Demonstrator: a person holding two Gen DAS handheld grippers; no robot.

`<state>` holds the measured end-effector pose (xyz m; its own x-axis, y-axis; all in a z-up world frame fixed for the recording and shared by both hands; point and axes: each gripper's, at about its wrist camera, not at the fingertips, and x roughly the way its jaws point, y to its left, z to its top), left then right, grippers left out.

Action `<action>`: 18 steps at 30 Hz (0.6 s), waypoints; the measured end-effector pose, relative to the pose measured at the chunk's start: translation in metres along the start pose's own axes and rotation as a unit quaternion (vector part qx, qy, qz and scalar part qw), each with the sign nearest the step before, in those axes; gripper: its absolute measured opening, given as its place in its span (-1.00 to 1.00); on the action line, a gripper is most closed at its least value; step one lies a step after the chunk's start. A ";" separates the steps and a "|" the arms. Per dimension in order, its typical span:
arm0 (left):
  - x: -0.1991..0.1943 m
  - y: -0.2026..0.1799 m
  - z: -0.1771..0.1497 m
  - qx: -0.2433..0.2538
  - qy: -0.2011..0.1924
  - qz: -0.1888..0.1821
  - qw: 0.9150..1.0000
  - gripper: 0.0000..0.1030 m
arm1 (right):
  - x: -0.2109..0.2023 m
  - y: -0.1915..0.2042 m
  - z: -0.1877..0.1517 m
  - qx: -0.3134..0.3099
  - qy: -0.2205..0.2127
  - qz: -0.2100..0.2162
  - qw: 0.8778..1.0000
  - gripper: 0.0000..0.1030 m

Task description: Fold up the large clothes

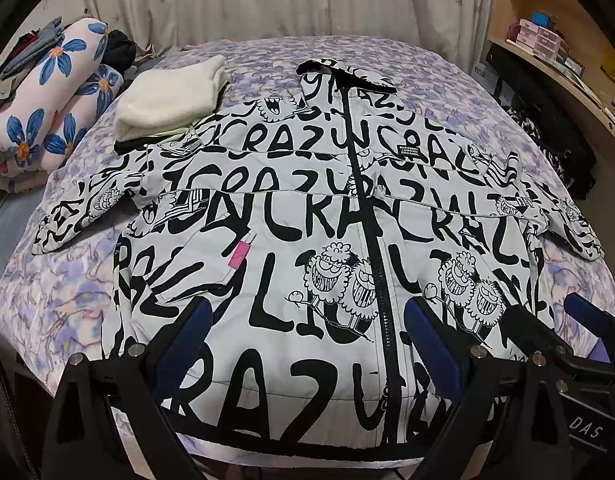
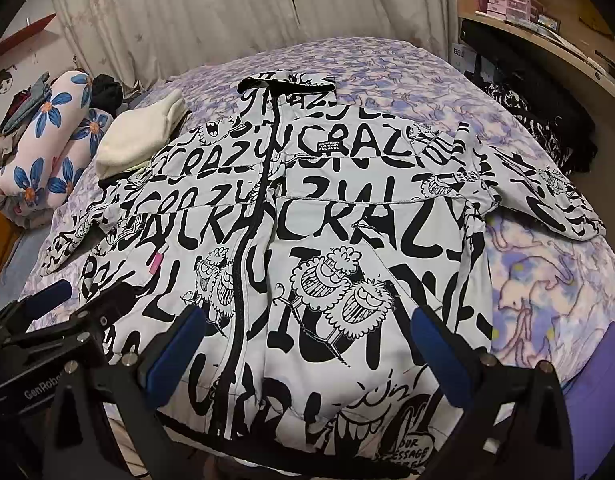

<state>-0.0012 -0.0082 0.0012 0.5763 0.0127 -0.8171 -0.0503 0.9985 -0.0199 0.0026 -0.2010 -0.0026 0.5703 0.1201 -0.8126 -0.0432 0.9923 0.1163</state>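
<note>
A large white jacket with black lettering and cartoon faces lies flat and front-up on the bed, zipped shut, hood at the far end. Its sleeves spread out to either side. My left gripper hovers open over the lower front, left of the zip, with nothing between its blue pads. My right gripper hangs open above the lower right front, also holding nothing. Each gripper shows in the other's view: the right gripper and the left gripper.
The bed has a purple patterned sheet. A folded cream fleece rests at the jacket's far left shoulder. Rolled floral bedding lies at the left edge. Dark clothes and a wooden shelf with boxes stand on the right; curtains hang behind.
</note>
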 end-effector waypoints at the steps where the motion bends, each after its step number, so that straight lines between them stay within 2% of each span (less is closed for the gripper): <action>1: 0.000 0.000 0.000 0.000 0.000 -0.001 1.000 0.85 | 0.000 0.000 0.000 0.000 0.000 0.000 1.000 0.99; 18: 0.000 0.000 -0.002 0.000 0.002 0.000 1.000 0.85 | 0.002 0.000 0.000 0.001 0.001 0.002 1.000 0.99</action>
<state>-0.0032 -0.0085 0.0000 0.5730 0.0117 -0.8195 -0.0494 0.9986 -0.0203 0.0040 -0.2005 -0.0043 0.5689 0.1242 -0.8130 -0.0446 0.9917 0.1204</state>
